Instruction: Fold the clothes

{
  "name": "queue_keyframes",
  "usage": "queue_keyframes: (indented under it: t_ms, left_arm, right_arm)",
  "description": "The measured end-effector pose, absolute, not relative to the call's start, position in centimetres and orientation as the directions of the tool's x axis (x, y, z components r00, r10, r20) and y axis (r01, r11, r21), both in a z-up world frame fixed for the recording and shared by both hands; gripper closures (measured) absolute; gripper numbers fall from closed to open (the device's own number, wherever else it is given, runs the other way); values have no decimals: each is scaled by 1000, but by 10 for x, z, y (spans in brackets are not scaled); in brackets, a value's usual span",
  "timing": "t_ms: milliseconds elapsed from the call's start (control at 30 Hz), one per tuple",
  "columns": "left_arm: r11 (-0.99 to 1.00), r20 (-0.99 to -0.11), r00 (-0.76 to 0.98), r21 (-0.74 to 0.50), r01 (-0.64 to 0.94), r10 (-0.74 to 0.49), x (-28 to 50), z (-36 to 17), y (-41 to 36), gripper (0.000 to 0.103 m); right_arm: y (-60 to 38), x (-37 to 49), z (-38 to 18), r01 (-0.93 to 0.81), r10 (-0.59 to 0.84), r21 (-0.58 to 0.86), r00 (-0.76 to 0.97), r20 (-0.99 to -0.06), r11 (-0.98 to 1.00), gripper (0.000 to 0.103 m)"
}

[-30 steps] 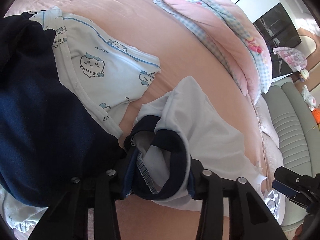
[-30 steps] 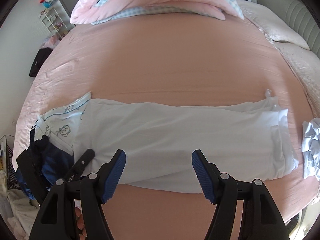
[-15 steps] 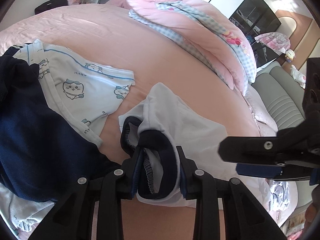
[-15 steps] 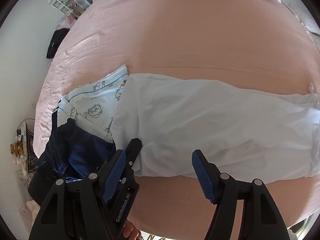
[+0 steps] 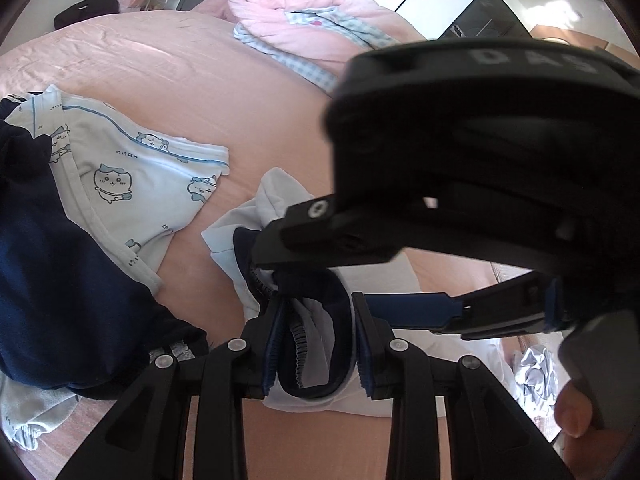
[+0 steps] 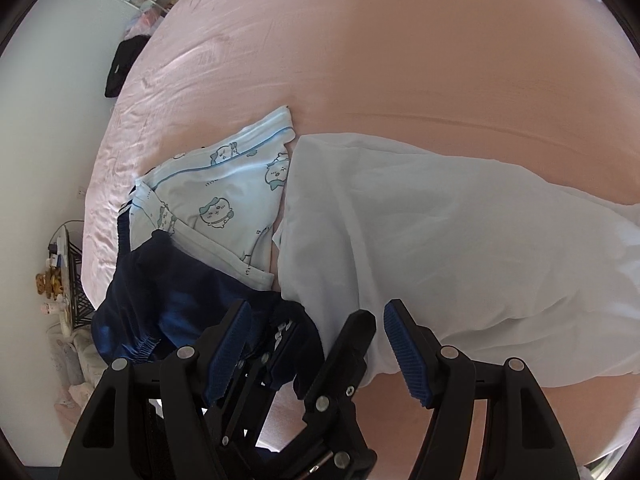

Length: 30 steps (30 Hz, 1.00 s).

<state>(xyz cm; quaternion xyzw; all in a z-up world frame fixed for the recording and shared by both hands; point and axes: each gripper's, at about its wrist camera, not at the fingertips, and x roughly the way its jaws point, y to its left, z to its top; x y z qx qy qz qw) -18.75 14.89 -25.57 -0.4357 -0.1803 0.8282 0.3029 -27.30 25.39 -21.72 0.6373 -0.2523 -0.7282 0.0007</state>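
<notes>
A long white garment (image 6: pixel 440 240) lies folded lengthwise across the pink bed. Its navy collar (image 5: pixel 316 292) is bunched between the pads of my left gripper (image 5: pixel 316 344), which is shut on it. My right gripper (image 6: pixel 316 344) is open and hovers close above the left gripper (image 6: pixel 304 360), straddling the collar end. In the left wrist view the right gripper (image 5: pixel 340 276) is a large dark body that hides most of the white garment (image 5: pixel 276 196).
A pale blue printed garment (image 6: pixel 224 208) and a navy garment (image 6: pixel 160 292) lie just left of the collar, overlapping. A pink quilt (image 5: pixel 320 12) is piled at the far end of the bed. A crumpled grey cloth (image 5: pixel 536 376) lies right. A thumb (image 5: pixel 572 416) shows.
My left gripper has closed on the navy collar. My right gripper has swept left along the white garment and now sits over the left gripper.
</notes>
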Motion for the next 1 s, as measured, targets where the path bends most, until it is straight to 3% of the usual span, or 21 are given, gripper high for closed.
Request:
queue_keyframes:
  t_ms: [467,567,700,767,867,1000]
  left_arm:
    - [-728,-603,-409,-584,-360,685,-192,-256,156,75]
    - [-720,-603,-394,-586,-371,694,-192,-256,160,75]
    - [-716,-609,-379,-575,-395,697,-189,-255,168,77]
    - [-718,-618,-368,-576,-390,695,-188,-256,172,77]
    - [-709,-626,-335,-607,-358,705,-190,-259,172,74]
    - [-719,-669,-266,-632,-288,694,-195,-264,167,72]
  right_arm:
    - [260,-290,-243,-303,-304,315,-86,-949,-899,36]
    - [261,-287,-247,-295,-300,312,-89,-950,-903,45]
    - [268,-281,-249,-320,-325,346,-118,-938,-882,68]
    - [273,-278,-251,-328,-339,365,-135,-931,-871,71]
    - [281,-274,-255,-351,-362,391,-148,-920,-851,85]
    - [288,-273,-259,-366,-403,432,-157,-902,-824,86]
